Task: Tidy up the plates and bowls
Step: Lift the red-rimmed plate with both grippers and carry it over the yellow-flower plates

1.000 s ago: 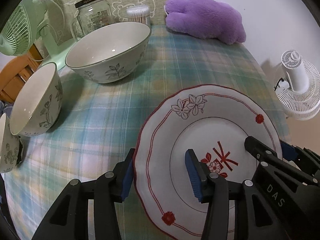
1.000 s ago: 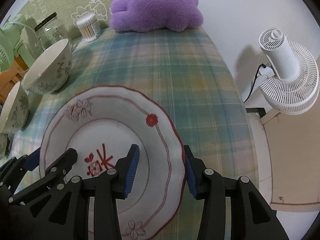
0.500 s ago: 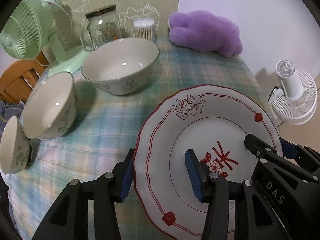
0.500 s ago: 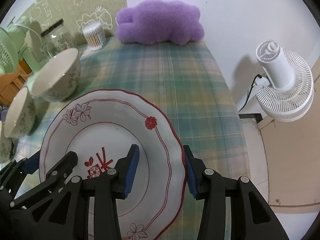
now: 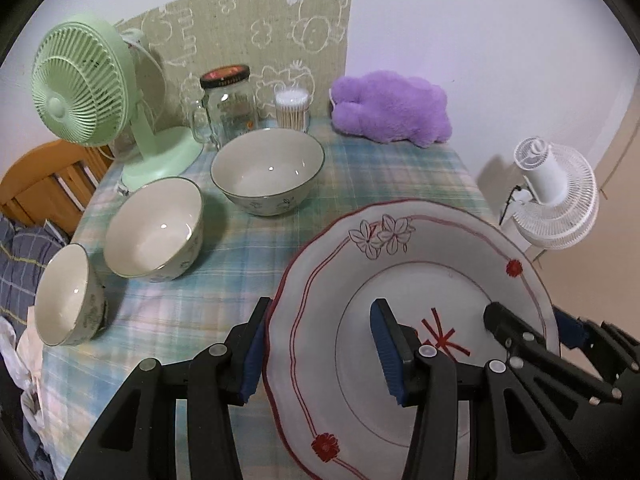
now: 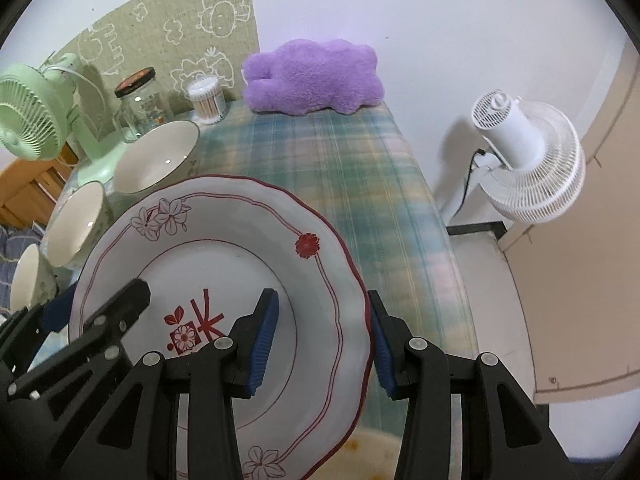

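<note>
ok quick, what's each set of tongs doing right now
left tongs: closed on the left rim of the plate, one pad under, one on top
right tongs: closed on the plate's right rim, same way

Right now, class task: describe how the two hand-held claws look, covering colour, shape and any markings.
Both claws are black plastic with two angular fingers built as open triangular frames. Each finger ends in a ribbed blue pad and carries round silver rivets at its joints. The left claw and the right claw look identical. No cables, sleeves or hands show, and no lettering can be read on either.
</note>
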Available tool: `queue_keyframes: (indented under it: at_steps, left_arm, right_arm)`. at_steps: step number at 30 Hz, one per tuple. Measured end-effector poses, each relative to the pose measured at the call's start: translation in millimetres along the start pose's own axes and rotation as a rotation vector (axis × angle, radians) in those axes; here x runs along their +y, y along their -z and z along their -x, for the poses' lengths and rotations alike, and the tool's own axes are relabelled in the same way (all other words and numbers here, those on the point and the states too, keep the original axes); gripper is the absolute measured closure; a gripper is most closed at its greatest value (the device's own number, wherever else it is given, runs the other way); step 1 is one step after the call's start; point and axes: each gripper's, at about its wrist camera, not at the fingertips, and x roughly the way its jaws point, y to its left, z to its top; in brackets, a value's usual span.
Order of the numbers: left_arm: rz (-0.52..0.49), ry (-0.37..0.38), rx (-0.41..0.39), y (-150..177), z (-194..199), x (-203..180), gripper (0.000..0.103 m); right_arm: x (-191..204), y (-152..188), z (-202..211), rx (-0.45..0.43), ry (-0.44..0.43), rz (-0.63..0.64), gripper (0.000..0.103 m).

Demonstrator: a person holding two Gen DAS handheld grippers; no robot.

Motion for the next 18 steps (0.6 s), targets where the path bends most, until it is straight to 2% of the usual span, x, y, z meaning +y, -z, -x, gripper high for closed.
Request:
queue_keyframes:
  at_steps: [8, 18]
  left_arm:
    - [-0.064, 0.059, -0.019, 27, 35, 2, 0.054]
    - [-0.105, 0.103, 0.016, 71, 55, -10, 0.054]
  right_arm:
    - [6, 38, 43, -0.022, 0.046, -0.067, 0.055]
    - [-1, 92, 74, -0.022, 0.121, -0.114, 0.055]
